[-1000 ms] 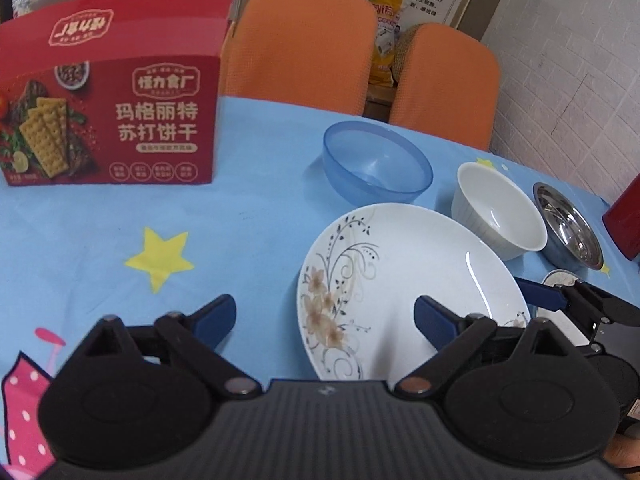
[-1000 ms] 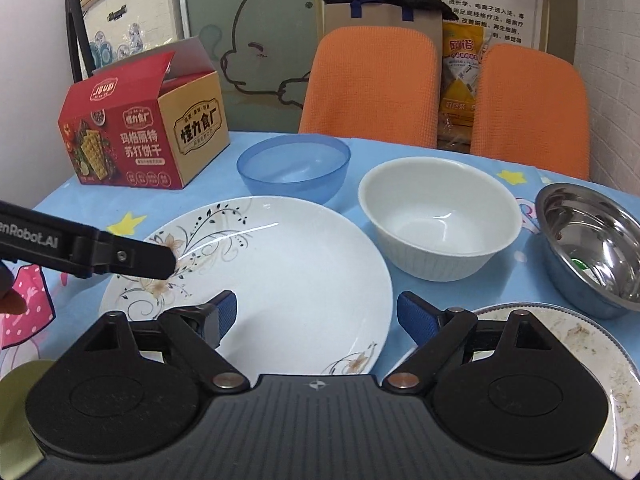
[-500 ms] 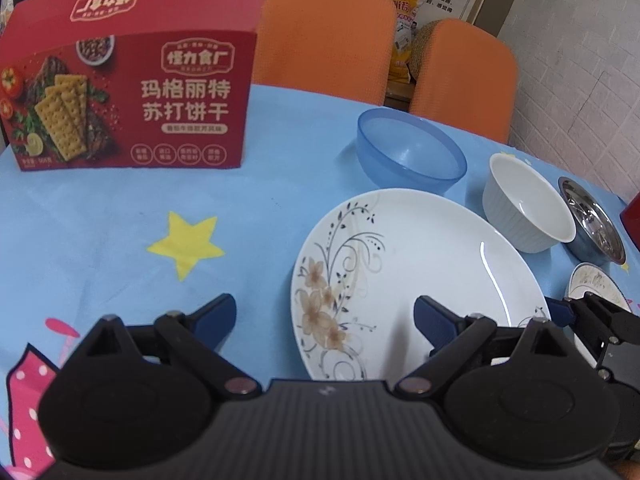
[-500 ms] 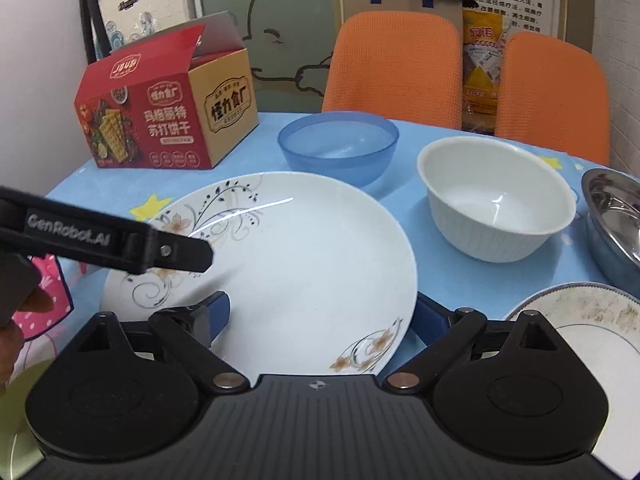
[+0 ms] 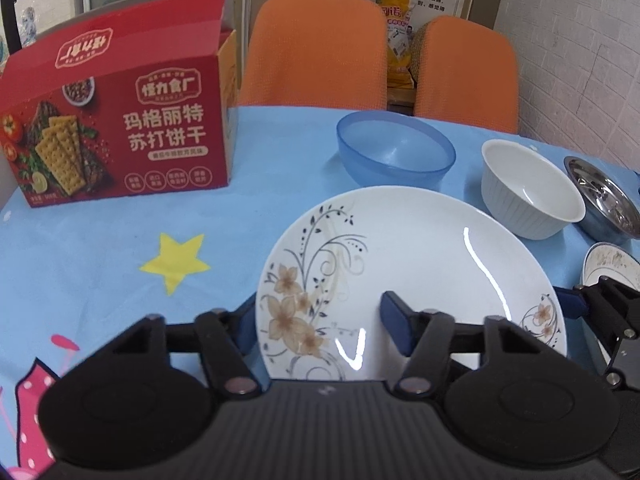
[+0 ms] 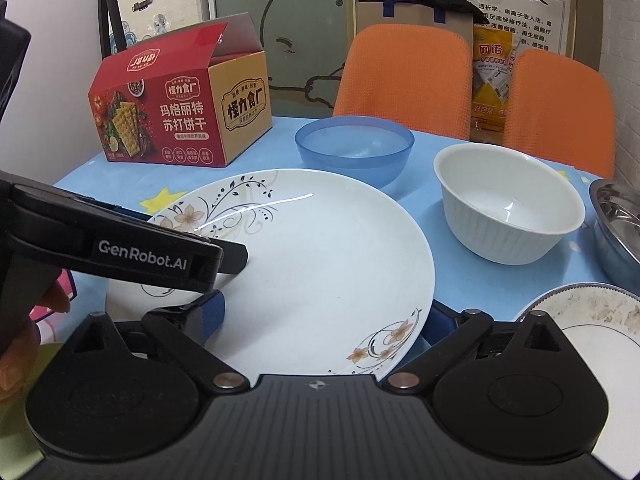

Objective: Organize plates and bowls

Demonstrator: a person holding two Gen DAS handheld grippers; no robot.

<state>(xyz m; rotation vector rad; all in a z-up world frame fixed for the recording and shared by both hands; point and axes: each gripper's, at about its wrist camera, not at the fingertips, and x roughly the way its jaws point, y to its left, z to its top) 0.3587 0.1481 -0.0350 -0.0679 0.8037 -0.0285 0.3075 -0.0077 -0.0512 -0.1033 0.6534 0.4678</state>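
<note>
— White china closest in: the flowered plate (image 5: pixel 420 264) lies flat on the blue tablecloth (image 5: pixel 100 240), right under both tools.

— What is the left gripper (image 5: pixel 320 320) doing?

— Its jaws have just been closing. One finger sits outside the plate's left rim and the other over the plate's face, so the rim is between them, but the gap looks too wide for a grip.

— And the right gripper (image 6: pixel 324 316)?

— Spread wide. One finger is over the plate, the other just past its right rim and partly hidden by it; nothing is clamped.

— What lies beyond?

— A soiled small plate (image 5: pixel 608 260) near the right edge. Behind the big plate stand a blue plastic bowl (image 5: pixel 394 152), a white ribbed bowl (image 5: pixel 528 188) and a steel bowl (image 5: pixel 604 204), left to right. A red cracker box (image 5: pixel 116 132) stands far left, with two orange chairs (image 5: pixel 316 48) behind the table.
</note>
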